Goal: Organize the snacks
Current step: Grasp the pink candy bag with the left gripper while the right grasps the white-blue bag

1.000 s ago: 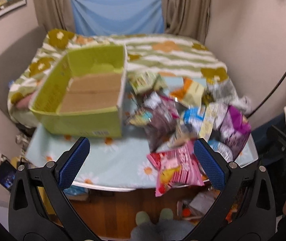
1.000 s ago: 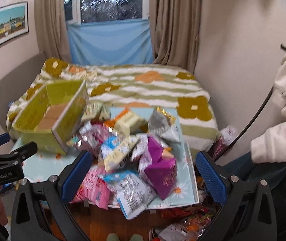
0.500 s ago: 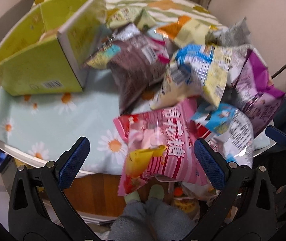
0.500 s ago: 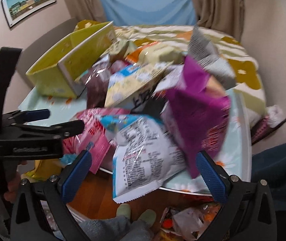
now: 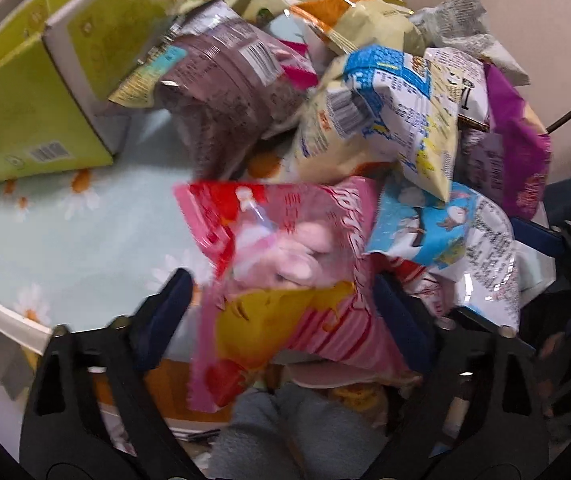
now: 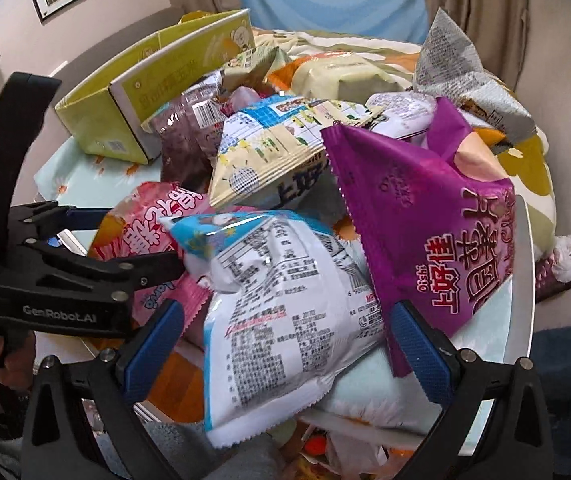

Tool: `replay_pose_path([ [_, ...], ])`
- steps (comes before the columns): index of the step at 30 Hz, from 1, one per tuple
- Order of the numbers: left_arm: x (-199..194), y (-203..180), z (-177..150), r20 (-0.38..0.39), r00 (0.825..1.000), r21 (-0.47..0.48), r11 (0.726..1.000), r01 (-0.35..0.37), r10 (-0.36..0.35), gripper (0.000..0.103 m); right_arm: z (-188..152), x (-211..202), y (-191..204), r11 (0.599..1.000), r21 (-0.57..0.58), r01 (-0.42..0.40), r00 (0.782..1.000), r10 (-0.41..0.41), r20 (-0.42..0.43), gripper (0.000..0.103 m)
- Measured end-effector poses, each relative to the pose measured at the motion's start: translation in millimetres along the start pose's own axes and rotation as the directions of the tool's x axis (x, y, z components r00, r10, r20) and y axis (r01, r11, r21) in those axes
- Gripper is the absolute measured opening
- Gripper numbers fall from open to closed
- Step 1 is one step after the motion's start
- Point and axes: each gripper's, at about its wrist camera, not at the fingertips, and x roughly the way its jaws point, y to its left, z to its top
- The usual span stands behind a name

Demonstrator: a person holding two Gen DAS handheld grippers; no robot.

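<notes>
A pile of snack bags lies on the small table with the daisy cloth (image 5: 65, 240). My left gripper (image 5: 285, 312) is open, its blue pads on either side of a pink bag (image 5: 285, 280) at the table's front edge. It also shows in the right wrist view (image 6: 125, 240), straddling the pink bag (image 6: 149, 232). My right gripper (image 6: 285, 344) is open around a white and blue bag (image 6: 285, 320) that overhangs the edge. A purple bag (image 6: 437, 232) leans beside it. A yellow-green cardboard box (image 5: 25, 120) stands open at the left.
Behind the pile are a brown bag (image 5: 225, 92), a pale yellow bag (image 5: 385, 128), an orange bag (image 6: 337, 72) and a grey bag (image 6: 457, 76). A bed with a flowered cover (image 6: 533, 160) lies beyond the table. More packets lie on the floor (image 6: 325, 448).
Both grippers have moved forward and down towards the pile. The left now straddles the pink bag and the right straddles the white and blue bag. Both jaws stay open.
</notes>
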Motion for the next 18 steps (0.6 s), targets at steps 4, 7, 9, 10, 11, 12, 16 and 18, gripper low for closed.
replay_pose_path([
  [4,12,5,2,-0.015,1.000,0.008,1.000,-0.023,0.023,0.070,5,7,0,0.999,-0.035,-0.008,1.000,0.008,-0.014,0.103],
  [7,13,12,2,-0.010,1.000,0.004,1.000,-0.027,0.027,0.069,5,14,-1,0.998,-0.063,-0.029,0.999,0.027,-0.035,0.103],
  [9,14,15,3,-0.005,0.999,0.010,0.999,-0.036,0.036,0.068,6,19,-1,0.996,-0.080,-0.044,0.998,0.040,-0.052,0.103],
  [10,12,21,0,-0.003,0.999,0.011,0.999,-0.036,0.036,0.068,7,22,1,0.995,-0.086,-0.044,0.998,0.040,-0.055,0.103],
  [11,12,23,0,-0.003,0.999,0.010,0.999,-0.037,0.037,0.068,8,26,2,0.995,-0.091,-0.044,0.998,0.039,-0.059,0.103],
  [12,11,24,-1,-0.002,0.999,0.011,0.999,-0.039,0.039,0.068,8,27,2,0.995,-0.093,-0.046,0.997,0.041,-0.062,0.102],
  [16,3,18,-11,0.008,0.999,0.016,0.999,-0.050,0.050,0.068,7,32,1,0.995,-0.079,-0.057,0.996,0.051,-0.079,0.088],
  [18,-7,19,-10,0.013,0.998,0.020,0.998,-0.054,0.054,0.067,5,30,-1,0.996,-0.071,-0.056,0.996,0.050,-0.075,0.083],
])
